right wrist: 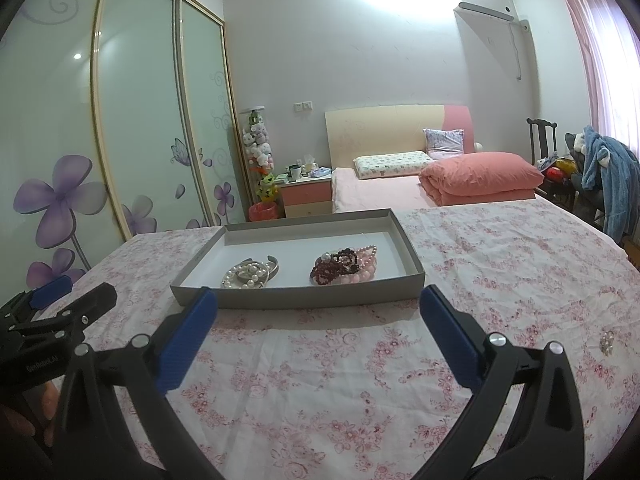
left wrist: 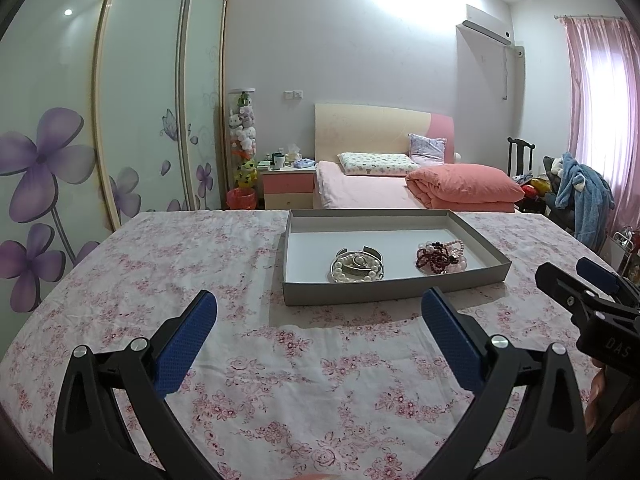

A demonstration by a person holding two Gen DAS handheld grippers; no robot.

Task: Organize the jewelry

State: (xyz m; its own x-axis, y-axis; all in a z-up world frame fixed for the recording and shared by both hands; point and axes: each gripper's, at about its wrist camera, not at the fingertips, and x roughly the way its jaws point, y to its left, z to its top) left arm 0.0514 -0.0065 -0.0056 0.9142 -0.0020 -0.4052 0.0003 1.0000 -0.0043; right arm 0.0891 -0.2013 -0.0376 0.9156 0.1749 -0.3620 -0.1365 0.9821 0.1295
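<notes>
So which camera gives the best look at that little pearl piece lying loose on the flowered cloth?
The right wrist view: the small pearl piece lies on the tablecloth, right of the tray. The left wrist view does not show it.

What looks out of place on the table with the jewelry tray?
One small pearl piece lies alone on the floral tablecloth, to the right of the right tongs, well apart from the gray tray. The pearl-and-silver pile and the pink and dark red beads are in the tray.
</notes>
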